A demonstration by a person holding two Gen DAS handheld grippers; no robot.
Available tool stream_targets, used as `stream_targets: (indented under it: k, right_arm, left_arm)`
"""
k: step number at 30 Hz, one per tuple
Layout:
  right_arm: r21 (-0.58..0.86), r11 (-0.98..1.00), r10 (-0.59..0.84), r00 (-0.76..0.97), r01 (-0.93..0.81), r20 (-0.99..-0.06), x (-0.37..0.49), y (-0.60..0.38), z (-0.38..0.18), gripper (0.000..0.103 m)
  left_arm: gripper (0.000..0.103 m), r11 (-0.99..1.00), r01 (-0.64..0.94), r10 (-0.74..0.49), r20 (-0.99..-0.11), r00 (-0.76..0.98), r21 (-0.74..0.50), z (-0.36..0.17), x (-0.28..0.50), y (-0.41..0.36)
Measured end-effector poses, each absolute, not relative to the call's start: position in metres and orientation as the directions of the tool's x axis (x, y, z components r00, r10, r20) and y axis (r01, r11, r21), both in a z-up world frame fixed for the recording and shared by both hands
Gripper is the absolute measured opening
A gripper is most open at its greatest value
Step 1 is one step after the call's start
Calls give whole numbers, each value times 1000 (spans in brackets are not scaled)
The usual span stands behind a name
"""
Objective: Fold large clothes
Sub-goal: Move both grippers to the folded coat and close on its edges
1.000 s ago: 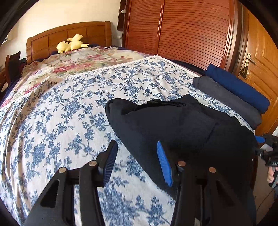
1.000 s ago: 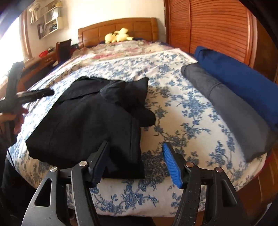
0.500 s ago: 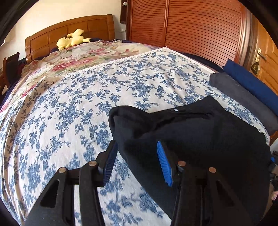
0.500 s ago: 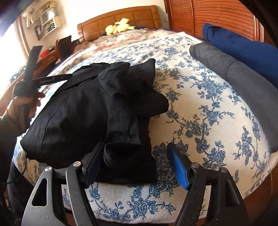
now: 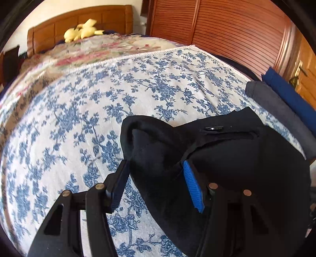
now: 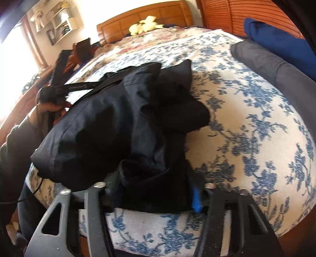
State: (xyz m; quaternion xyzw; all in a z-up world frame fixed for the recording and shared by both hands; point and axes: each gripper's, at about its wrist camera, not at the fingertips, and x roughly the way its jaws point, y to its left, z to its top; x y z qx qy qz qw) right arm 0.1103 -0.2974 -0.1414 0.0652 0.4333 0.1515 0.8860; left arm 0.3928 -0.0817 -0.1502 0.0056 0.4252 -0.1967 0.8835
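**Mia:** Where is the big black coat [image 6: 122, 122]?

**Ben:** It lies in a bumpy heap on the bed [image 6: 246, 110], near the front edge. The bed has a white cover with blue flowers [image 5: 83, 110].

**Mia:** What is the left tool [image 5: 156, 183] doing?

**Ben:** Its two fingers are wide apart. One corner of the coat [image 5: 217, 158] sits in the gap between them. The blue pad [image 5: 192, 187] on one finger lies against the cloth, but the fingers have not squeezed it.

**Mia:** And the right tool [image 6: 156, 193]?

**Ben:** It is at the front edge of the coat. A thick fold of black cloth fills the space between its fingers and hides most of the pads. The fingers are still quite far apart. I cannot tell if they are pinching the cloth or just sitting around it.

**Mia:** Can you see the left tool from the other side?

**Ben:** Yes. A hand [image 6: 47, 108] holds it at the far side of the coat.

**Mia:** What else is on the bed?

**Ben:** A gray folded thing [image 6: 280, 67] and a blue folded thing [image 6: 276, 43] lie side by side along the right edge, well apart from the coat. A yellow soft toy [image 5: 83, 29] sits up by the wooden headboard [image 5: 79, 17]. Brown wooden doors [image 5: 227, 25] stand behind the bed.
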Motion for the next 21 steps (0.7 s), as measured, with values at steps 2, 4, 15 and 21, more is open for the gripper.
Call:
stream_targets:
  k: [2, 4, 15, 21]
  right_arm:
    - [257, 938, 345, 584, -231, -735, 108, -296, -139, 35]
    - [253, 938, 347, 595, -238, -725, 105, -294, -138, 25]
    - [196, 950, 310, 696, -242, -648, 107, -317, -102, 10]
    - [180, 959, 283, 673, -221, -684, 120, -328, -108, 11]
  left_arm:
    - [56, 923, 350, -340, -756, 560, -156, -151, 392, -82]
    - [51, 924, 356, -331, -759, 561, -139, -150, 390, -86]
    - [32, 908, 397, -342, -779, 525, -130, -139, 370, -93]
    - [32, 914, 380, -339, -776, 532, -139, -140, 368, -91]
